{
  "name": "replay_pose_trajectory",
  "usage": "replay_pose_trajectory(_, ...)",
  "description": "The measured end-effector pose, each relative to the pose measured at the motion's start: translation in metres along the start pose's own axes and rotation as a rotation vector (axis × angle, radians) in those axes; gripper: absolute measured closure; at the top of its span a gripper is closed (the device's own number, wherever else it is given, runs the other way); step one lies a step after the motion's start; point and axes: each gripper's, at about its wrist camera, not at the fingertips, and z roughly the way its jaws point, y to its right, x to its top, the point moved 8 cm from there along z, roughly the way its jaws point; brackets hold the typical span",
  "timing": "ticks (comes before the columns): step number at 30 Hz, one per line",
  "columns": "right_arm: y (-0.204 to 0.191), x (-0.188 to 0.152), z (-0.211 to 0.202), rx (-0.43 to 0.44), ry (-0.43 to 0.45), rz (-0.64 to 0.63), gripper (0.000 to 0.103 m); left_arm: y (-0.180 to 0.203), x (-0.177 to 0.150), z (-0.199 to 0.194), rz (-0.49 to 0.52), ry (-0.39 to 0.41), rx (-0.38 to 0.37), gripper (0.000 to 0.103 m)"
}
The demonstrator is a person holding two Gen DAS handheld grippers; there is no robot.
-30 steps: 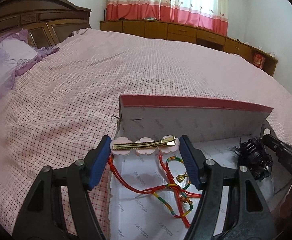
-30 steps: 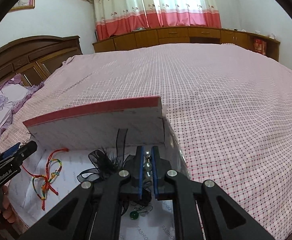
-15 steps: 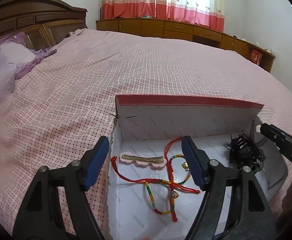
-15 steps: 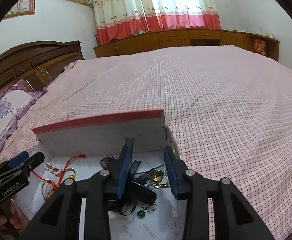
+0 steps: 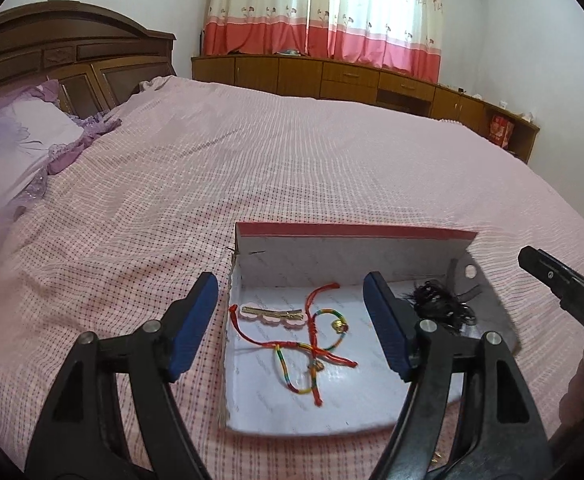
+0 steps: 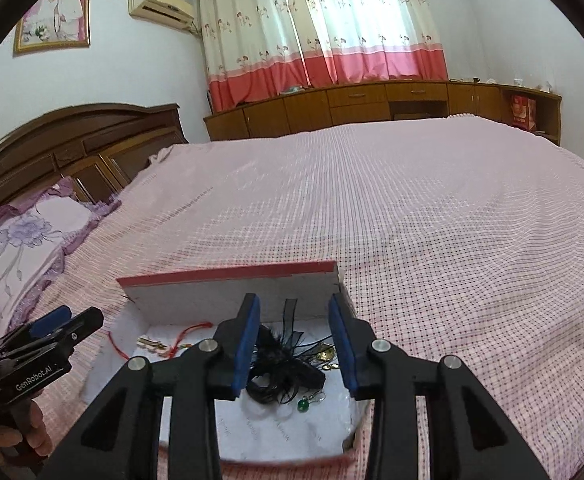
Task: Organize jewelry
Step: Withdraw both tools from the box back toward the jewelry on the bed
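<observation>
A shallow white box with a red rim [image 5: 356, 231] [image 6: 227, 274] lies on the pink bed. Inside it lie a gold hair clip with pink flowers [image 5: 272, 313], red and rainbow cord bracelets [image 5: 312, 344], a black feathery hair piece [image 5: 440, 304] [image 6: 279, 364], gold earrings [image 6: 326, 355] and a green bead earring [image 6: 303, 404]. My left gripper [image 5: 292, 320] is open and empty, held above the box's left half. My right gripper [image 6: 295, 344] is open and empty above the black hair piece.
The pink checked bedspread [image 5: 292, 168] spreads all around the box. Purple pillows [image 5: 15, 144] and a dark wooden headboard [image 5: 71, 52] stand at the left. Low wooden cabinets [image 6: 372, 100] and curtains run along the far wall.
My left gripper let go of the gold hair clip, which now lies in the box, and pulled back. My right gripper opened, released the earring, and rose away from the box.
</observation>
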Motion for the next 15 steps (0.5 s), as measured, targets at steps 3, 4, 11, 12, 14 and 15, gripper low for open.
replay_pose_trajectory(3, -0.002, 0.002, -0.016, 0.009, 0.014, 0.007, 0.064, 0.001, 0.001, -0.014, 0.001, 0.017, -0.001, 0.035)
replay_pose_trajectory(4, -0.003, 0.003, -0.021, 0.010, 0.019, 0.008, 0.064, 0.001, 0.001, -0.018, 0.001, 0.022, -0.002, 0.035)
replay_pose_trajectory(11, -0.012, -0.002, -0.065, 0.027, 0.045, 0.011, 0.064, 0.006, -0.004, -0.048, -0.008, 0.038, -0.029, 0.035)
replay_pose_trajectory(12, -0.012, -0.004, -0.070, 0.033, 0.044, 0.014, 0.064, 0.007, -0.005, -0.051, -0.006, 0.038, -0.031, 0.035)
replay_pose_trajectory(14, -0.013, -0.009, -0.078, 0.040, 0.039, 0.017, 0.064, 0.008, -0.010, -0.058, -0.003, 0.035, -0.035, 0.035)
replay_pose_trajectory(15, -0.014, -0.013, -0.083, 0.042, 0.035, 0.017, 0.064, 0.009, -0.013, -0.062, -0.001, 0.032, -0.039, 0.035)
